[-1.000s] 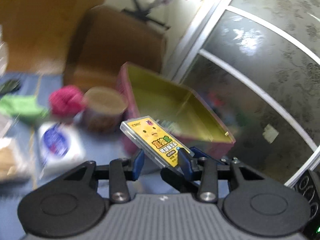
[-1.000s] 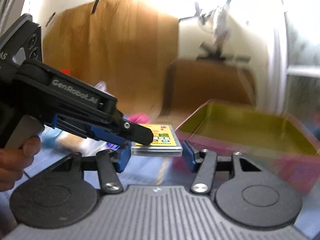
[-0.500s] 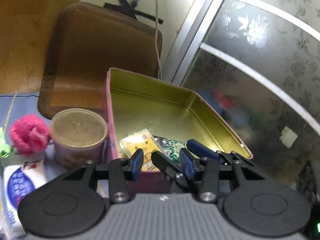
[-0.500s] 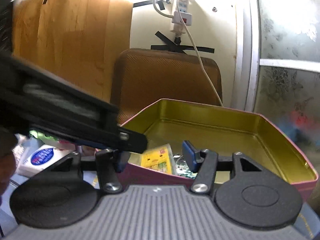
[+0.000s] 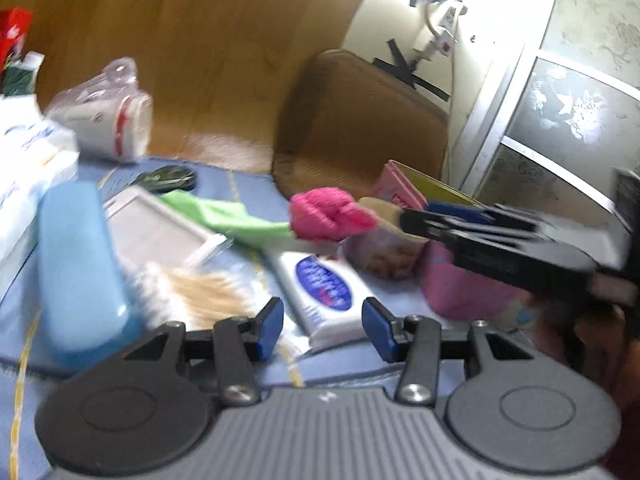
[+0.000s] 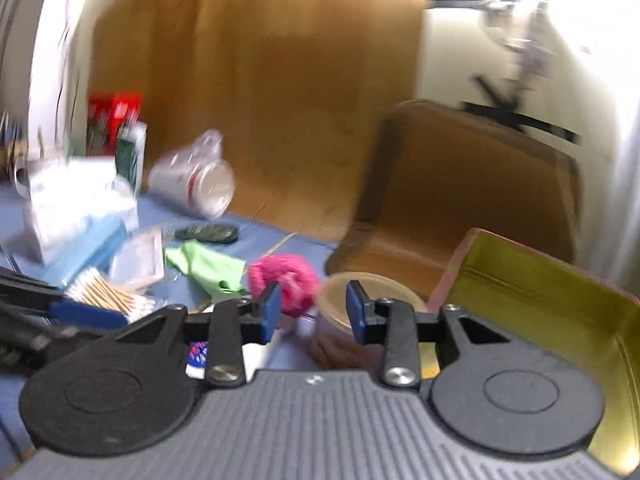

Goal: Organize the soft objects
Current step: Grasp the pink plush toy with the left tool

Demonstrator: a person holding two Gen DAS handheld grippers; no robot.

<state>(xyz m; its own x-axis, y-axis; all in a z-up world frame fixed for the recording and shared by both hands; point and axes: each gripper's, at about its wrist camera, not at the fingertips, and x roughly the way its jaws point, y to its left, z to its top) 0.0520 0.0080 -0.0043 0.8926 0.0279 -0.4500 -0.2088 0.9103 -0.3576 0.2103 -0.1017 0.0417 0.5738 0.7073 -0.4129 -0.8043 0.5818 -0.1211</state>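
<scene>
left gripper (image 5: 323, 329): jaws opening, holding nothing, white tube (image 5: 320, 290) just ahead | right gripper (image 6: 312, 312): jaws closing, holding nothing, pink ball (image 6: 285, 287) beyond, tin (image 6: 560, 312) right

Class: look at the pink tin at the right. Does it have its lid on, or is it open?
Open. The pink tin has no lid on it: the right wrist view looks straight onto its bare gold inner walls and corner. What lies inside cannot be told from here.

One pink pompom (image 5: 326, 214), one tin (image 6: 540, 296)
</scene>
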